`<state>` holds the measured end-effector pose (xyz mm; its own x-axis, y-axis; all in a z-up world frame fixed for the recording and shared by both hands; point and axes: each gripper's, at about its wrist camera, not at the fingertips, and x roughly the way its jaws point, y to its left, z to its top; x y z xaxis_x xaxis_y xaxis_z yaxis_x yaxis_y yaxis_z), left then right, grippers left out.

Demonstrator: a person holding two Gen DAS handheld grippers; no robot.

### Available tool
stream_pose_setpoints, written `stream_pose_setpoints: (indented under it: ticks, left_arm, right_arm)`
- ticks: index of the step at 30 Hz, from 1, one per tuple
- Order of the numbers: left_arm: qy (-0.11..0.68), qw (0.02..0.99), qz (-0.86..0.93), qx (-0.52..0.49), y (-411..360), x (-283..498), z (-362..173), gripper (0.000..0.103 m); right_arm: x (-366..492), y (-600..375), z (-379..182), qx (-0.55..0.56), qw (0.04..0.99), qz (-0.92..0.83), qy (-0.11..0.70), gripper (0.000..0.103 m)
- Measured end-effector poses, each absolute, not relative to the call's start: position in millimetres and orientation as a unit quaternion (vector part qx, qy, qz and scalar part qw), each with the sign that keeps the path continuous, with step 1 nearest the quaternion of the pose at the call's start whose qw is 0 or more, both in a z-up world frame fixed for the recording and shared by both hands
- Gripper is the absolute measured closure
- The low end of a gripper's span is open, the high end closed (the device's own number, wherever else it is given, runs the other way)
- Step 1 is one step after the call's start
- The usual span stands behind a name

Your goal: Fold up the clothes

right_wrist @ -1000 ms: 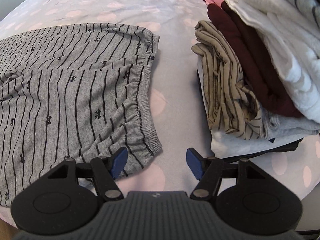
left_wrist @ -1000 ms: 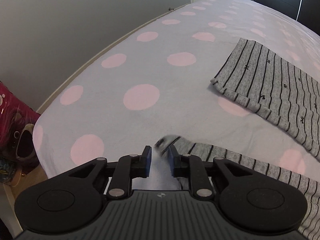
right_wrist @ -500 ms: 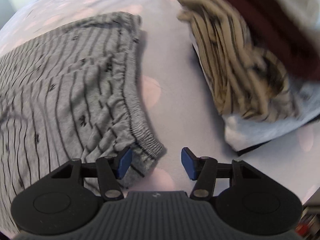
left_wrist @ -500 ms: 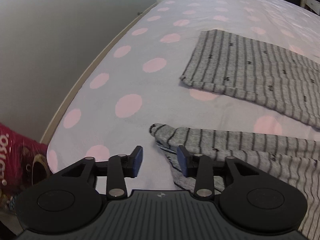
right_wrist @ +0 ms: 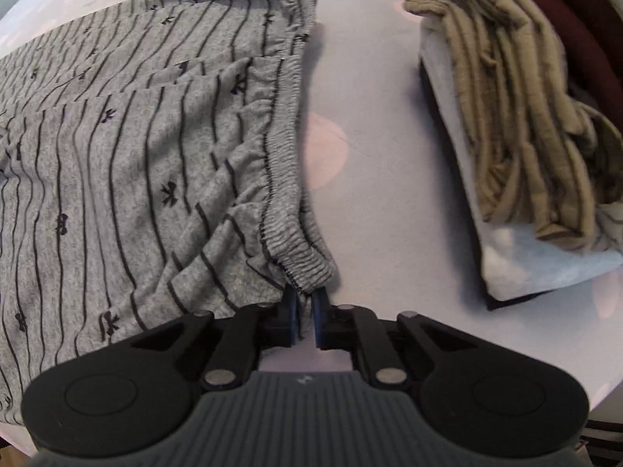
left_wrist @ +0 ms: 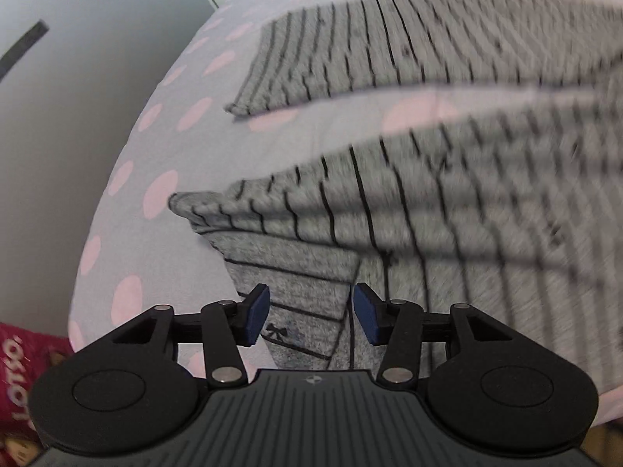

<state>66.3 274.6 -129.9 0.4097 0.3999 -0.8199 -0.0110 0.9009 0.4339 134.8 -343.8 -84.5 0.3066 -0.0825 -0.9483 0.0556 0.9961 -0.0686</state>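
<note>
At lower centre, right tongs (right_wrist: 304, 313) clenched on pants (right_wrist: 148, 163) at ribbed elastic waistband corner; soft grey striped knit on dotted bed (right_wrist: 373, 179). Left tongs (left_wrist: 310, 319) released over a leg hem.

Left matte black plastic two-finger gripper (left_wrist: 311, 313): blue rectangular pads (left_wrist: 257, 313), silver pivot screws, ribbed dark-grey housing with a small round emblem at twelve o'clock. Right matte black plastic two-finger gripper (right_wrist: 305, 321): identical build, round black discs at four and eight o'clock.
</note>
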Motion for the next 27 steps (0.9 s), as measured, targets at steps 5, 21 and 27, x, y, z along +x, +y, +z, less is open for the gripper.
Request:
stream_pose_setpoints:
  ticks: [5, 21, 27]
  left_arm:
    - [0.543, 0.803, 0.176, 0.172, 292.1, 65.6, -144.7, 0.094]
    - [0.468, 0.858, 0.180, 0.113, 321.9, 8.9, -99.4, 0.100]
    - [0.464, 0.864, 0.135, 0.138, 295.3, 32.9, -111.8, 0.075]
  right_arm:
    - [127.1, -346.8, -86.3, -0.027, 0.803, -0.037, 0.594, 0.098]
    - [128.9, -333.6, -86.5, -0.057, 0.801, -0.021, 0.595, 0.091]
    - [119.6, -333.3, -78.8, -0.046, 0.805, -0.025, 0.591, 0.054]
